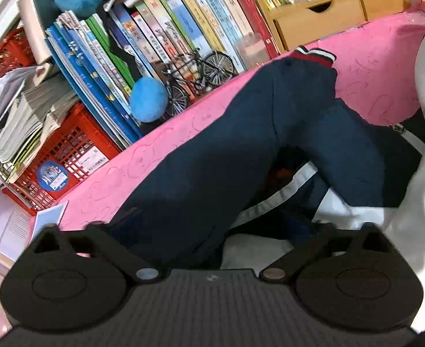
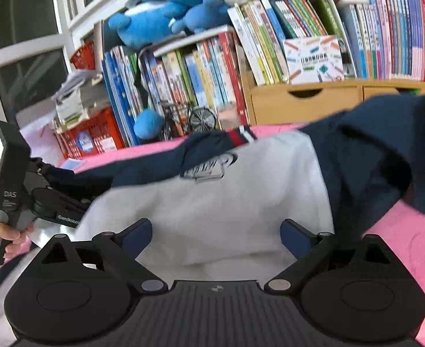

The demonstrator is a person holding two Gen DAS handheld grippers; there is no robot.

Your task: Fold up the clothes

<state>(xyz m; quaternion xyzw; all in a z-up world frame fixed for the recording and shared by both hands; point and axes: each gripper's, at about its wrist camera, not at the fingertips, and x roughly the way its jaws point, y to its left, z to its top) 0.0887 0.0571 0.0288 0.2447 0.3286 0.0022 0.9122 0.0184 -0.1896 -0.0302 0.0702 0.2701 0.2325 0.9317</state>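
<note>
A white jacket with navy sleeves and a dark chest logo lies on the pink surface. One navy sleeve with a red, white and navy striped cuff runs from the cuff down into my left gripper. The cloth covers the gripper's pads, so I cannot see whether they press on it. In the right wrist view the left gripper reaches into that sleeve from the left, held by a hand. My right gripper stands open over the white body, with its blue pads apart. The other navy sleeve is bunched at the right.
Along the back edge stand rows of books, a red crate under a stack of papers, a model bicycle, blue plush toys and a wooden drawer unit. A window is at the far left.
</note>
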